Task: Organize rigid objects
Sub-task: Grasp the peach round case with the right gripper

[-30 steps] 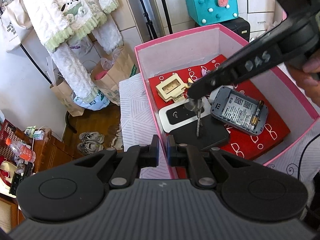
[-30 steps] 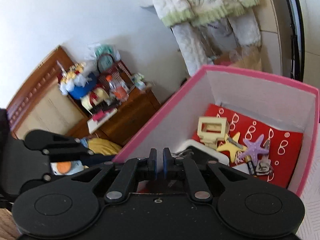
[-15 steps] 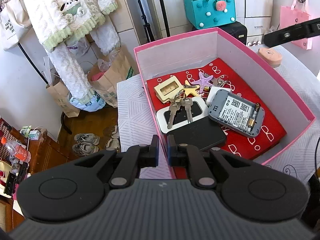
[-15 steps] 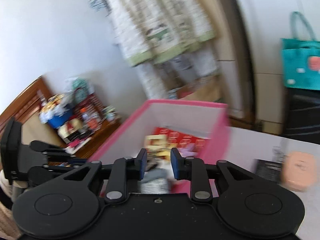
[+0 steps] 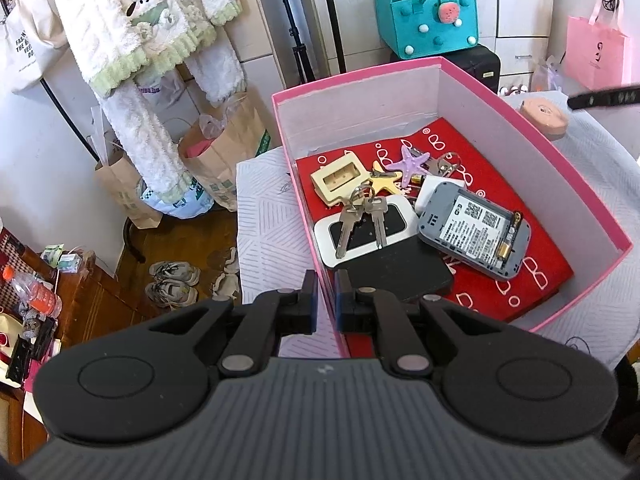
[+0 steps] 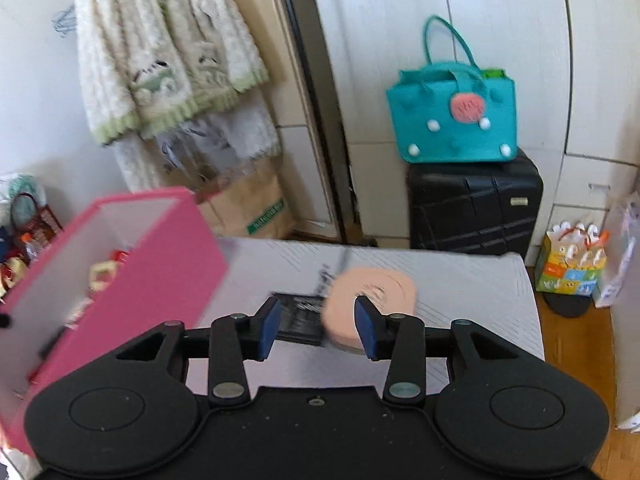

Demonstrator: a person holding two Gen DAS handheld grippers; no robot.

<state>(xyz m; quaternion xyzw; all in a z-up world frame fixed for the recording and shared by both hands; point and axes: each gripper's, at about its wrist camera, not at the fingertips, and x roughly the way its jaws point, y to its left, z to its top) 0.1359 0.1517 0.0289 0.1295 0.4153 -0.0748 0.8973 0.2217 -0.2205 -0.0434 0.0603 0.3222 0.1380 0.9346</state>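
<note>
Your right claw [image 5: 606, 97] shows in the left wrist view only as a dark tip cut off by the right edge, so you cannot read its jaws there. In the right wrist view the pink box [image 6: 168, 256] is smeared by motion and runs off the left edge; the things inside it are blurs of cream and red. The peach disc [image 6: 370, 292] on the table [image 6: 460, 280] is blurred too, and one blue pad covers its near side. The black flat piece [image 6: 298, 316] beside it is half hidden behind the claw [image 6: 316, 328], its markings unreadable. The left claw [image 5: 324, 302] hides the box's near corner.
</note>
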